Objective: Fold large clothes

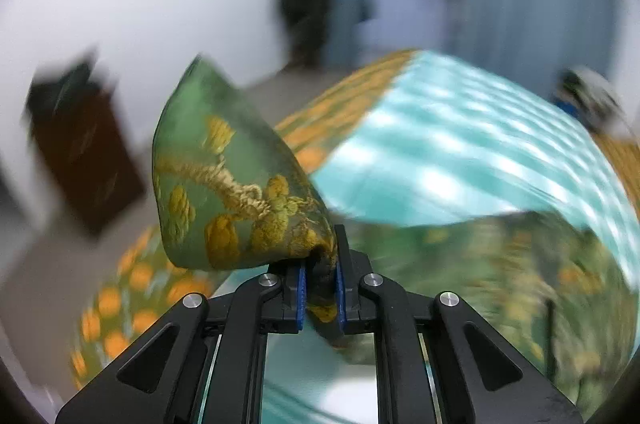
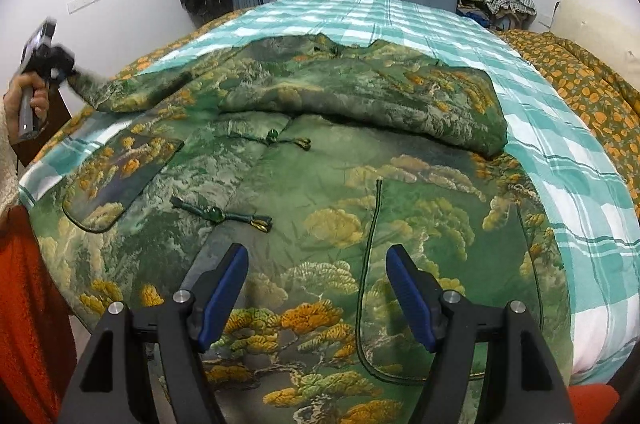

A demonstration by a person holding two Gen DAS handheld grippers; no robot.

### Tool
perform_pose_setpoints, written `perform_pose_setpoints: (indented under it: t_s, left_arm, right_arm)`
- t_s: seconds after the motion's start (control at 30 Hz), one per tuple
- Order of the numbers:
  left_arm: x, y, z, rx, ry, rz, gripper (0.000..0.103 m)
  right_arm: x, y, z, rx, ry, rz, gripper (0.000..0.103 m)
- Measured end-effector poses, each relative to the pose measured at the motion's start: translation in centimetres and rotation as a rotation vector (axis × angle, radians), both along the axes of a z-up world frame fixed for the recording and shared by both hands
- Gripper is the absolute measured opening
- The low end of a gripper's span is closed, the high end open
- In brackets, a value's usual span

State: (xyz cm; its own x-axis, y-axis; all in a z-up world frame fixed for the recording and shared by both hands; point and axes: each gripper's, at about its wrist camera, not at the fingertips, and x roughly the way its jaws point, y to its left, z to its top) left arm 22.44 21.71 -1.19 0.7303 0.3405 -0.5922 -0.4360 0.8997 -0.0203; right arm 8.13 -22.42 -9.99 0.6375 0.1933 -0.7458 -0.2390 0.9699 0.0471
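- The green brocade jacket (image 2: 320, 191) lies spread front-up across the checked sheet (image 2: 560, 183) of the bed, its hem toward the near edge and its collar toward the far edge. One sleeve is already folded across the chest.
- The left gripper (image 1: 321, 288) is clamped on the cuff of the other sleeve (image 1: 224, 183), with cloth bunched between the blue pads; in the right wrist view the sleeve (image 2: 116, 95) stretches off the bed's left edge up to that gripper (image 2: 60, 63).
- The right gripper (image 2: 316, 288) hovers over the lower front panel near the hem, jaws apart and holding nothing.
- Judged step: carry the sleeve in over the body.
- To do it well, keep the cuff pinched, lift high enough that the sleeve clears the frog buttons (image 2: 222, 214), and lay it flat across the chest beside the folded sleeve.
- The free gripper could press the body down near the shoulder so the jacket does not slide toward the left edge.
- Let go only once the sleeve rests without twist.
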Motion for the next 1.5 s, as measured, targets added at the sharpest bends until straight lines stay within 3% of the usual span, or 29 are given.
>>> perform_pose_setpoints:
  t_s: [0.1, 0.2, 0.27, 0.4, 0.5, 0.53, 0.57, 0.67, 0.83, 0.93, 1.07, 1.3, 1.33, 1.37, 1.4, 1.5]
  left_arm:
    - [0.7, -8.8, 2.7, 0.113, -0.037, -0.215, 0.009]
    - [0.9, -15.9, 2.5, 0.197, -0.04, -0.367, 0.009]
    - [1.2, -20.6, 0.8, 0.247, -0.018, -0.455, 0.009]
    - [1.8, -27.1, -4.0, 0.258, 0.083, -0.573, 0.011]
    - [2.0, -30.1, -8.0, 0.284, 0.187, -0.618, 0.032]
    - [1.7, -30.8, -9.1, 0.292, 0.22, -0.62, 0.053]
    - [1.3, -31.2, -10.0, 0.292, 0.245, -0.619, 0.067]
    - [-1.4, -30.6, -10.7, 0.256, 0.27, -0.627, 0.076]
    - [-6.3, -25.9, -10.3, 0.159, 0.27, -0.599, 0.086]
    - [-7.7, -23.3, -10.1, 0.104, 0.267, -0.539, 0.086]
    - [-9.0, -19.7, -10.2, 0.007, 0.255, -0.453, 0.086]
    - [-9.8, -16.9, -11.7, -0.053, 0.282, -0.398, 0.086]
    - [-9.9, -16.7, -11.9, -0.061, 0.287, -0.396, 0.086]
    - [-9.9, -16.6, -12.1, -0.071, 0.29, -0.393, 0.086]
    - [-10.0, -16.5, -12.1, -0.078, 0.289, -0.393, 0.086]
    - [-10.0, -16.5, -12.1, -0.094, 0.287, -0.4, 0.086]
  right_arm:
    - [0.0, -0.6, 0.3, 0.02, -0.011, -0.023, 0.073]
    - [-0.1, -1.6, 0.6, 0.039, -0.022, -0.053, 0.073]
    - [-0.2, -2.4, 0.8, 0.049, -0.028, -0.074, 0.073]
    - [-0.4, -3.7, 0.9, 0.064, -0.032, -0.103, 0.073]
    - [-0.3, -4.7, 0.9, 0.079, -0.024, -0.126, 0.073]
    - [-0.2, -4.9, 0.9, 0.085, -0.021, -0.133, 0.073]
    - [-0.1, -5.2, 0.9, 0.092, -0.016, -0.139, 0.073]
    - [0.7, -6.0, 1.4, 0.125, -0.005, -0.149, 0.073]
    - [5.0, -6.2, 2.8, 0.213, 0.022, -0.135, 0.073]
    - [10.3, -5.7, 2.8, 0.403, 0.097, -0.103, 0.073]
    - [16.3, -3.7, 1.5, 0.572, 0.192, -0.077, 0.073]
    - [23.5, 0.5, -3.8, 0.557, 0.401, -0.125, 0.073]
    - [23.8, 0.8, -4.1, 0.541, 0.411, -0.136, 0.07]
    - [23.9, 1.1, -3.7, 0.517, 0.4, -0.126, 0.034]
    - [24.1, 1.3, -3.2, 0.499, 0.388, -0.109, 0.012]
    - [25.1, 1.1, 0.3, 0.448, 0.266, -0.079, 0.012]
